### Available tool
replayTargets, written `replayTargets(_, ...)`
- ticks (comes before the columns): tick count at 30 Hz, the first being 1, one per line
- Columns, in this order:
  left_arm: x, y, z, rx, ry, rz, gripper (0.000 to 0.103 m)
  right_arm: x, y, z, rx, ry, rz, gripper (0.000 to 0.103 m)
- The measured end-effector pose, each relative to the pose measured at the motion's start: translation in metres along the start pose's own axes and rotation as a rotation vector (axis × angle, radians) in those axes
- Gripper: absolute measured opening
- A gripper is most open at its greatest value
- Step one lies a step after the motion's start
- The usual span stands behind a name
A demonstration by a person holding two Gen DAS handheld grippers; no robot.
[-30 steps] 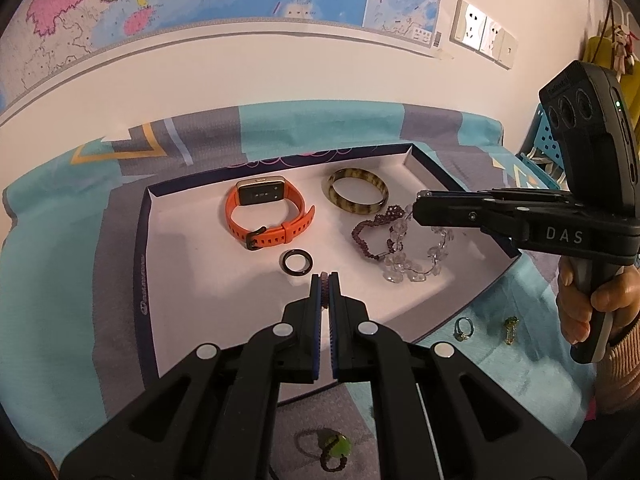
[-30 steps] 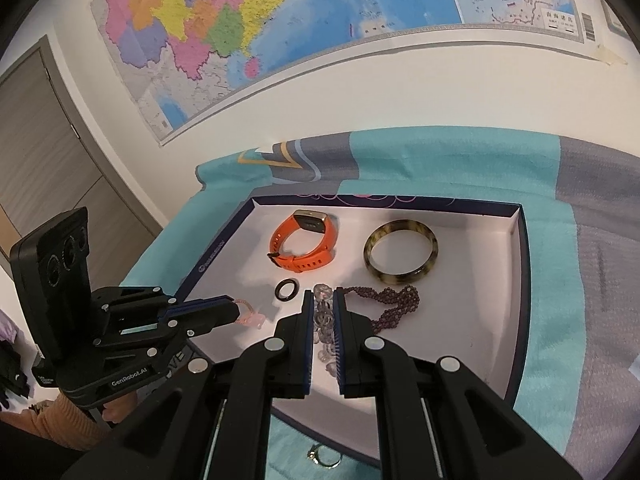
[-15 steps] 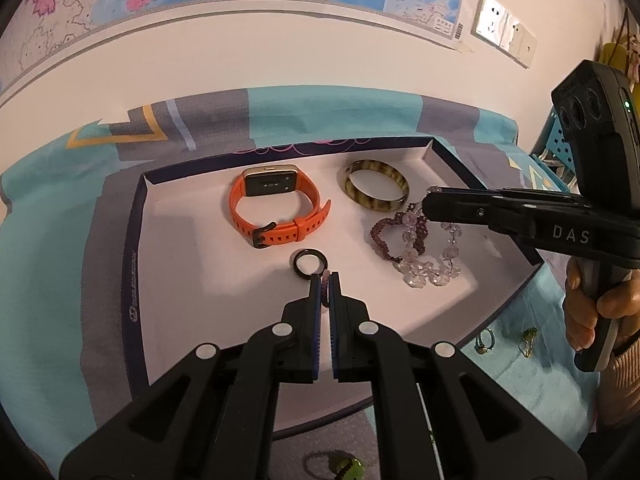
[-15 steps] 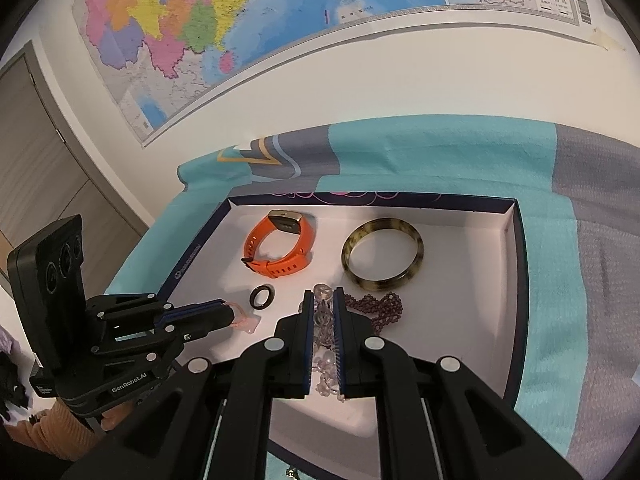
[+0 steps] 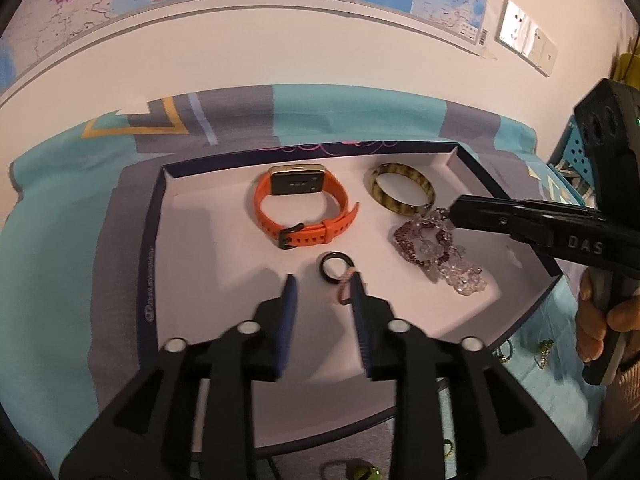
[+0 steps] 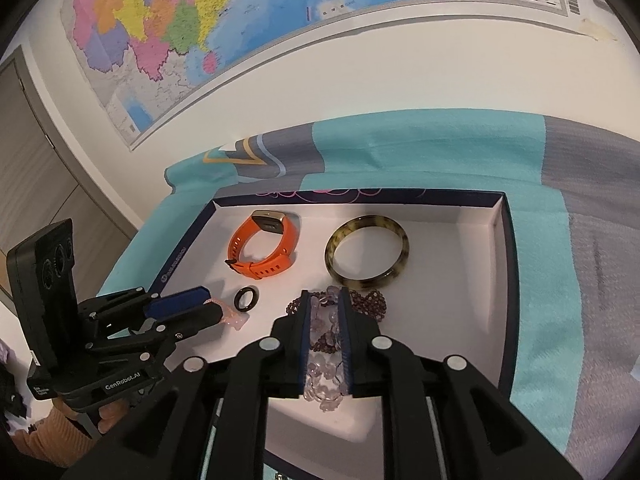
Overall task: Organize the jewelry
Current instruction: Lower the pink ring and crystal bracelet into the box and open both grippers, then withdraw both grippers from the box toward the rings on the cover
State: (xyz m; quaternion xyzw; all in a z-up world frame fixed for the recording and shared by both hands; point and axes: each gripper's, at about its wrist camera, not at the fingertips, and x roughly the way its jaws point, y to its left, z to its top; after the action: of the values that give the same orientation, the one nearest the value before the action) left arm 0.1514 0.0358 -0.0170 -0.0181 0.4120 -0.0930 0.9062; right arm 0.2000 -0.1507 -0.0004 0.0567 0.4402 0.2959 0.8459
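left gripper (image 5: 324,292) jaws opening (pink ring (image 5: 345,288) beside)

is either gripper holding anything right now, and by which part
Left gripper: opening, pink ring released against one pad. Right gripper: opening around the clear bead bracelet; grip cannot be told.

"DAS" on right claw (image 5: 456,210) body, "GenRobot.AI" on left claw (image 6: 214,308) body; map print unreadable.
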Motion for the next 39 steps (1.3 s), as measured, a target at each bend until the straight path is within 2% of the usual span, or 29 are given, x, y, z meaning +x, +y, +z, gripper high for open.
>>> replayTargets(1, -0.002, 0.001, 0.0, -0.001, -0.005, 0.005, 0.044, -0.003, 0.0, -0.001, -0.001, -0.007, -0.004, 0.02)
replayTargets(2, -0.005, 0.001, -0.001, -0.002, -0.019, 0.013, 0.059, -0.006, 0.001, -0.001, -0.002, -0.014, -0.006, 0.023)
replayTargets(3, -0.01, 0.001, -0.001, 0.0, -0.036, 0.025, 0.066, -0.01, 0.002, -0.003, -0.007, -0.022, -0.01, 0.028)
replayTargets(5, -0.016, 0.0, -0.001, 0.006, -0.05, 0.038, 0.067, -0.019, 0.005, -0.006, -0.019, -0.039, -0.014, 0.036)
replayTargets(7, -0.023, -0.001, -0.003, 0.007, -0.067, 0.043, 0.076, -0.027, 0.007, -0.01, -0.032, -0.052, -0.013, 0.053)
replayTargets(8, -0.028, -0.002, -0.005, 0.011, -0.081, 0.051, 0.082, -0.034, 0.009, -0.013, -0.04, -0.063, -0.013, 0.057)
replayTargets(10, -0.038, -0.003, -0.008, 0.019, -0.106, 0.057, 0.094, -0.046, 0.013, -0.02, -0.061, -0.083, -0.017, 0.073)
replayTargets(12, -0.049, -0.004, -0.013, 0.021, -0.128, 0.043, 0.097, -0.059, 0.014, -0.029, -0.075, -0.102, -0.019, 0.087)
replayTargets(17, -0.072, -0.008, -0.03, 0.042, -0.15, 0.048, 0.097, -0.084, 0.014, -0.054, -0.102, -0.113, -0.032, 0.089)
replayTargets(26, -0.093, -0.026, -0.068, 0.13, -0.146, 0.063, 0.097, -0.092, 0.008, -0.101, -0.095, -0.049, -0.101, 0.088)
replayTargets(34, -0.086, -0.028, -0.092, 0.129, -0.077, 0.039, 0.097, -0.087, 0.012, -0.12, -0.094, -0.01, -0.13, 0.078)
replayTargets(37, -0.081, -0.026, -0.091, 0.116, -0.047, 0.034, 0.086, -0.083, 0.012, -0.123, -0.087, 0.005, -0.131, 0.075)
replayTargets(39, -0.077, -0.025, -0.091, 0.102, -0.029, 0.025, 0.074, -0.081, 0.013, -0.126, -0.089, 0.015, -0.141, 0.073)
